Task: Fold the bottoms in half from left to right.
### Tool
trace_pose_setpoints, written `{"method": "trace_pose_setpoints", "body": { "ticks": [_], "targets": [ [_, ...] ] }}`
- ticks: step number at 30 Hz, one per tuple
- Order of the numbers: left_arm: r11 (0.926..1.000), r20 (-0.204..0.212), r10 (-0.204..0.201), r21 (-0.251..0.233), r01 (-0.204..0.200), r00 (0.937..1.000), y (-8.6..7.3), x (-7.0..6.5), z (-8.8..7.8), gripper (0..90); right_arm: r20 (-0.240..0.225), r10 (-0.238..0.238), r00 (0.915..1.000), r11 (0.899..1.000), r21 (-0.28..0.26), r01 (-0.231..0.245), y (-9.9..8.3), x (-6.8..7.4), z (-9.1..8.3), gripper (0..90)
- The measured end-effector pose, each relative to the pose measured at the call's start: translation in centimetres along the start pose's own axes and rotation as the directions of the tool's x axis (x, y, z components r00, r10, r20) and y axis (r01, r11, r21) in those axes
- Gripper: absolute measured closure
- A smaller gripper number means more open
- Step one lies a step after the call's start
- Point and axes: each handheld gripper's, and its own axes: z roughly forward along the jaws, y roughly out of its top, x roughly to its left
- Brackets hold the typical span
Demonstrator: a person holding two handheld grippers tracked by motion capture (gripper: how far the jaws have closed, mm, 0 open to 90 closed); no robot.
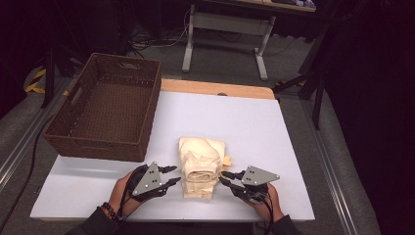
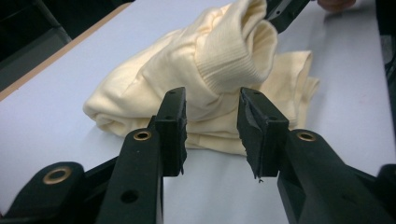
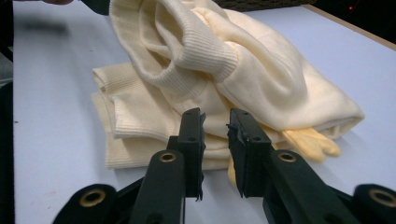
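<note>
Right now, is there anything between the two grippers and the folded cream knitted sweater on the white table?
Nothing visible stands in the way. The left gripper and the right gripper flank the folded cream knitted sweater, jaws open toward its sides, with bare white table around it. The brown woven basket sits far off.

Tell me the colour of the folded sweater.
Pale cream-yellow sweater; the right gripper view shows it best.

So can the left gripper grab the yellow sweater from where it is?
Probably yes. The left gripper sits right beside the folded sweater, its jaws apart and aimed at the sweater's edge, with just bare table between them.
</note>
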Motion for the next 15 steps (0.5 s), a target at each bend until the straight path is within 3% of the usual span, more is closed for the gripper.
{"method": "trace_pose_setpoints", "body": {
  "ticks": [7, 13, 15],
  "targets": [
    [0.9990, 0.035, -0.001, -0.045, 0.003, 0.9994, 2.0, -0.8, 0.0, 47.6, 0.026, 0.075, 0.9969, 0.995, -0.068, -0.073, 0.4, -0.6, -1.3, 81.4],
    [0.9976, 0.048, -0.041, -0.053, 0.044, 0.9980, 3.2, -0.5, 1.5, 38.5, 0.056, 0.115, 0.9918, 0.990, -0.090, -0.109, 1.2, -0.8, -1.0, 88.2],
    [0.9980, 0.070, -0.043, -0.044, 0.046, 0.9966, 3.5, -0.2, 2.3, 38.4, 0.067, 0.113, 0.9913, 0.990, -0.090, -0.107, 1.4, -0.8, -0.8, 89.1]
  ]
}}
